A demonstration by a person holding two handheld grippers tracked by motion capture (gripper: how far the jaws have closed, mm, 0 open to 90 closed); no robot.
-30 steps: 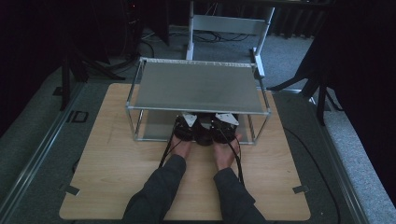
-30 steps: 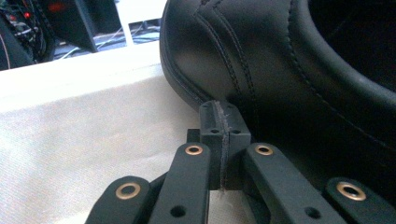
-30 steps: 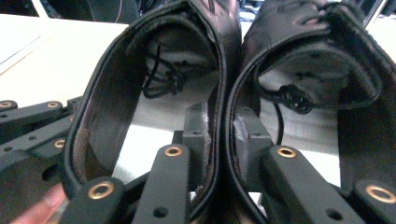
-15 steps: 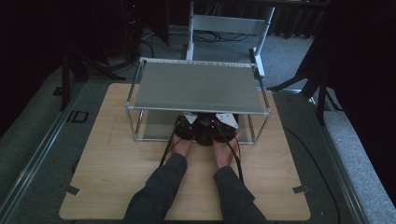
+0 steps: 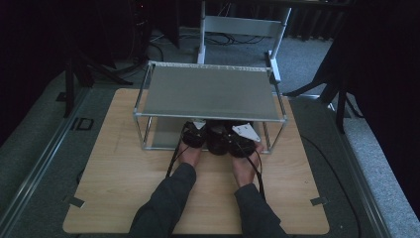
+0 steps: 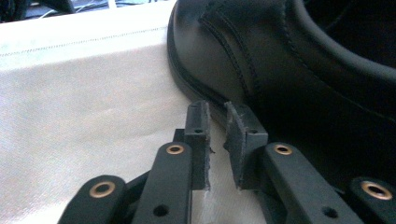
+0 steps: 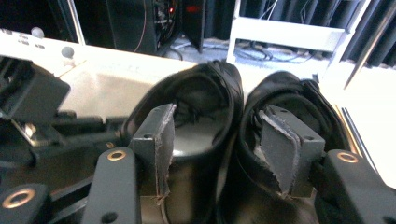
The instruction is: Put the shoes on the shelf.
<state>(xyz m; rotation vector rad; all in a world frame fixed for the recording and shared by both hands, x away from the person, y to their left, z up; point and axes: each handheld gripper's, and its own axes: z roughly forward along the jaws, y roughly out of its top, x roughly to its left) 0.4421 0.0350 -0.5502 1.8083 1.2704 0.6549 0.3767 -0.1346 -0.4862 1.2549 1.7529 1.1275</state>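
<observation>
A pair of black leather shoes (image 5: pixel 216 140) stands on the lower shelf of a metal rack (image 5: pixel 208 91). In the right gripper view the left shoe (image 7: pixel 205 88) and the right shoe (image 7: pixel 299 93) stand side by side, heels toward me. My right gripper (image 7: pixel 217 135) has just been opening: one pad sits in each shoe's opening, the two inner heel walls stand between them, and neither pad presses. My left gripper (image 6: pixel 216 126) has just been opening to a narrow gap with nothing in it, beside the sole of a shoe (image 6: pixel 280 70).
The rack's top shelf (image 5: pixel 208 74) hangs over both grippers and the shoes. Its thin posts (image 5: pixel 144 133) stand at the corners on a wooden board (image 5: pixel 124 173). A white frame (image 5: pixel 242 25) stands behind the rack. Dark stands flank the board.
The right hand has shifted slightly right and back toward the person. The left hand has stayed in place under the shelf.
</observation>
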